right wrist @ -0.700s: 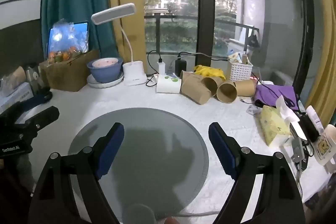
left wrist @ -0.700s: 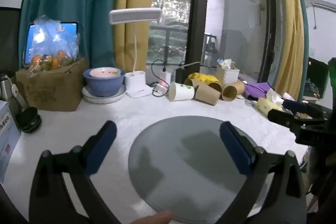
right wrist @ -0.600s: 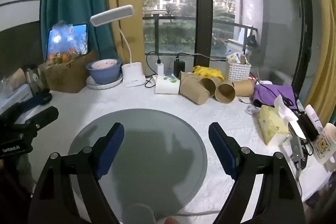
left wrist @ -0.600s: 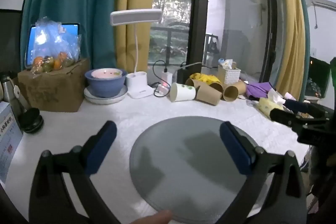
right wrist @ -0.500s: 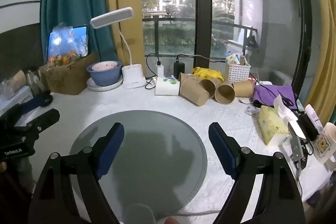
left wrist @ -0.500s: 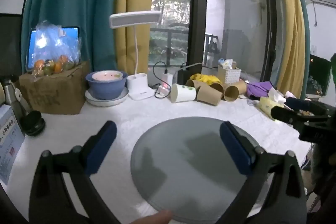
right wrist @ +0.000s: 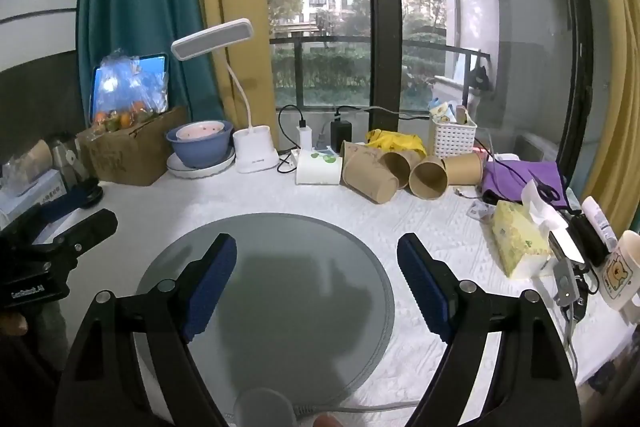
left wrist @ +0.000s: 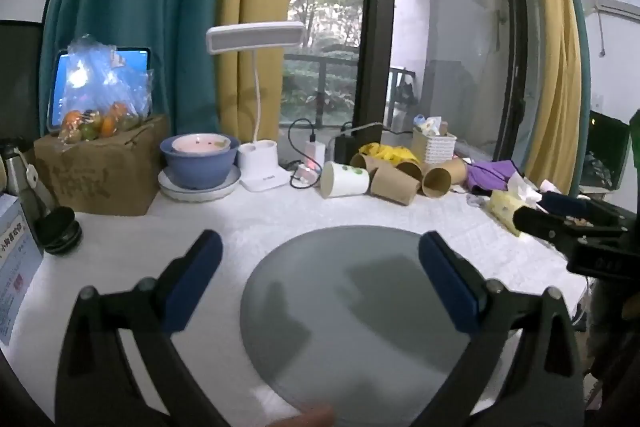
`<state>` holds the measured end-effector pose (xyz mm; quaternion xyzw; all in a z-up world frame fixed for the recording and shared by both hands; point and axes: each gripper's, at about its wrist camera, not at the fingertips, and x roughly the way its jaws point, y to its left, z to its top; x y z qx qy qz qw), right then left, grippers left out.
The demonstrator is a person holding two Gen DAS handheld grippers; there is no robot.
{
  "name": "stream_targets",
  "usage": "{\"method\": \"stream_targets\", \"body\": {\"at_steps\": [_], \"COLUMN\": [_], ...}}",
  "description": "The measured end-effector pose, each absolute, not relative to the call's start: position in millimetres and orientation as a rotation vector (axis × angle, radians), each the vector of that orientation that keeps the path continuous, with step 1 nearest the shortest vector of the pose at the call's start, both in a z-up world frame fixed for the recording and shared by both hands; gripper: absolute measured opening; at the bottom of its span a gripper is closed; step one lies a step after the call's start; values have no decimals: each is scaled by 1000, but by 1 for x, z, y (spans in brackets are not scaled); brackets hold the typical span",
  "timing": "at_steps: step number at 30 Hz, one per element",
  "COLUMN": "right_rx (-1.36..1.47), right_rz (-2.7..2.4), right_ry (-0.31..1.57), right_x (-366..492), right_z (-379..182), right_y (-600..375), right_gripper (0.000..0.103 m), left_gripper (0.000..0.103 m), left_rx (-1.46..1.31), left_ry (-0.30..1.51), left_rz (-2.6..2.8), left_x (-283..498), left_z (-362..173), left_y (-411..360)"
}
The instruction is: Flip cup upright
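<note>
Brown cups [right wrist: 370, 177] lie sideways; left gripper [right wrist: 60, 227] reads "GenRobot.AI", jaws apart.

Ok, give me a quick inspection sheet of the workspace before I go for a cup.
Surface: white textured cloth; round grey mat, bare.
Job's things: white cup and brown paper cups on their sides at the back.
Clutter: tissue pack, mug, blue bowl, desk lamp, cardboard box.
Grippers: left tool and right tool open, empty, over the mat.
Cables: charger leads behind the cups.
Surroundings: window, curtains.
</note>
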<state>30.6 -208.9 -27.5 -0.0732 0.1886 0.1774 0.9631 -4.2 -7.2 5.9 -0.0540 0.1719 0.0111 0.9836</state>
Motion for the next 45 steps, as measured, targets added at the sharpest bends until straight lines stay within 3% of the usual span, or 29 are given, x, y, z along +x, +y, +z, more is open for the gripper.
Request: {"method": "stream_targets", "body": {"at_steps": [45], "right_rx": [-141], "right_rz": [357], "right_ry": [376], "right_x": [29], "right_z": [-21], "right_y": [-211], "right_gripper": [85], "left_gripper": [100], "left_rx": [-114], "left_ry": [331], "left_rz": [2], "left_x": [-2], "left_z": [13], "left_y": [-12]}}
